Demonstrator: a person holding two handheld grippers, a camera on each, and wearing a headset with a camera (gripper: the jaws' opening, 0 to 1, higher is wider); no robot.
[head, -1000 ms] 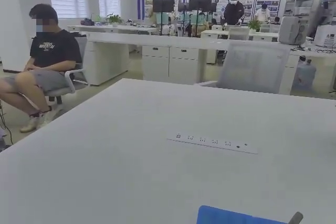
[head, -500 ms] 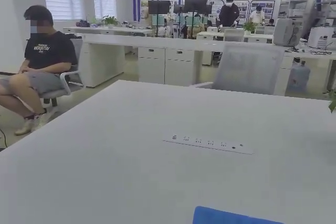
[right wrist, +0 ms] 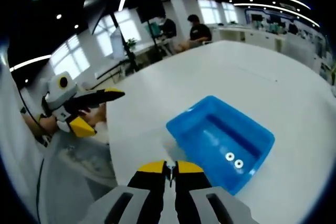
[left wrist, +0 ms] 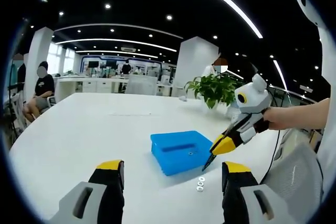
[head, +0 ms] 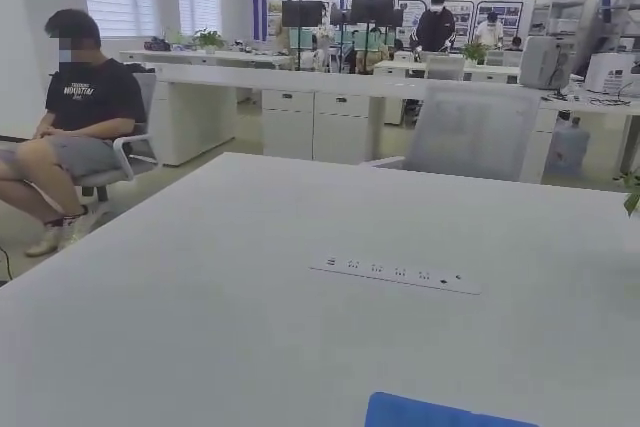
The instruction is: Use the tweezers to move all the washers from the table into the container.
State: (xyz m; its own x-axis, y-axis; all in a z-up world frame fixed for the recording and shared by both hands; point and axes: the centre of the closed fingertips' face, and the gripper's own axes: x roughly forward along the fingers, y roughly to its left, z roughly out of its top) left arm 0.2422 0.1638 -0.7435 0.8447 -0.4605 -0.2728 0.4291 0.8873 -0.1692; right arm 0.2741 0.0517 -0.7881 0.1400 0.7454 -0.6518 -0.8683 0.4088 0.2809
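Head view: white table [head: 200, 297] with a recessed socket strip [head: 395, 273] near centre and the rim of a blue container [head: 440, 413] cut off at 6 o'clock; seated person [head: 80, 97] at 10 o'clock, empty chair [head: 480, 132] at 1 o'clock beyond the far edge. Left gripper view: left gripper [left wrist: 173, 167] at 6 o'clock, jaws spread wide, nothing between them; container just ahead, near centre; two washers [left wrist: 200, 183] loose on the table just beside the container's near wall, toward 5 o'clock; right gripper [left wrist: 219, 147] entering from 3 o'clock, carried by a hand [left wrist: 286, 116], jaws pressed together on thin tweezers [left wrist: 207, 164], dark tip angled down, near the two loose washers, contact with the table not discernible; potted plant [left wrist: 212, 88] at 1 o'clock behind. Right gripper view: jaws at 6 o'clock clamped on the tweezers' slim metal strip; container at 4 o'clock, two more washers [right wrist: 234, 160] side by side on its floor; left gripper at 9 o'clock, jaws parted.
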